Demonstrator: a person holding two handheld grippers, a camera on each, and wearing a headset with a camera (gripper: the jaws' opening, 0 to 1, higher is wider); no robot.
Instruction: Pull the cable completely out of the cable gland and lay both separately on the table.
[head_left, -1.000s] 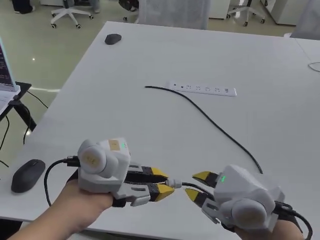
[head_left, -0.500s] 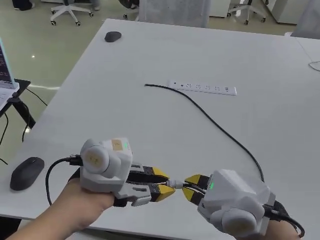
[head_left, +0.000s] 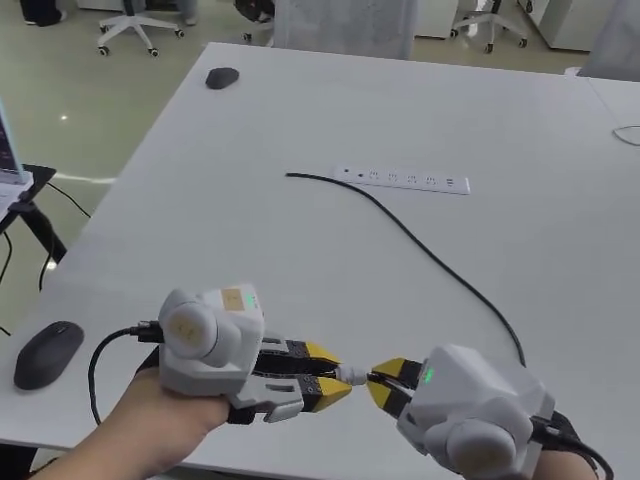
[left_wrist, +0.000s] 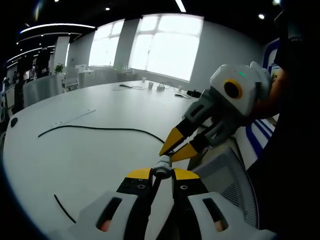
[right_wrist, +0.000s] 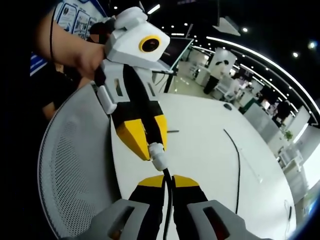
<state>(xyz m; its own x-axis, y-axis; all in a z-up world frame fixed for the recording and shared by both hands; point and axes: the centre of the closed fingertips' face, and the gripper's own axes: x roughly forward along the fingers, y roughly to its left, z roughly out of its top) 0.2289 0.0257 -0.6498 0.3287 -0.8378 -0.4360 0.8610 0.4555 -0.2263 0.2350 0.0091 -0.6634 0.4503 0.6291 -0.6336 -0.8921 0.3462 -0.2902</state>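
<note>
Head view: we find little to read. The left gripper (head_left: 343, 373) has a small tan label on its housing, too small to make out. A green light shows on each housing. In the right gripper view, wall posters (right_wrist: 75, 12) carry print that is too blurred to read.

Pose: the person's left hand (head_left: 150, 435) cradles the left gripper from below. Both tools sit low over the near edge of the white table (head_left: 250, 230), tip to tip and nearly in line.

Left gripper: jaws pressed together on the white cable gland (head_left: 350, 374), which sticks out just past the yellow tips.

Right gripper (head_left: 378, 380): jaws closed on the black cable (head_left: 440, 265) right beside the gland. The cable enters the gland, so the two are not separated.

Beyond the right gripper, the cable runs across the table to a free end near a white power strip (head_left: 402, 180). A dark mouse (head_left: 45, 353) lies left of the left hand.
</note>
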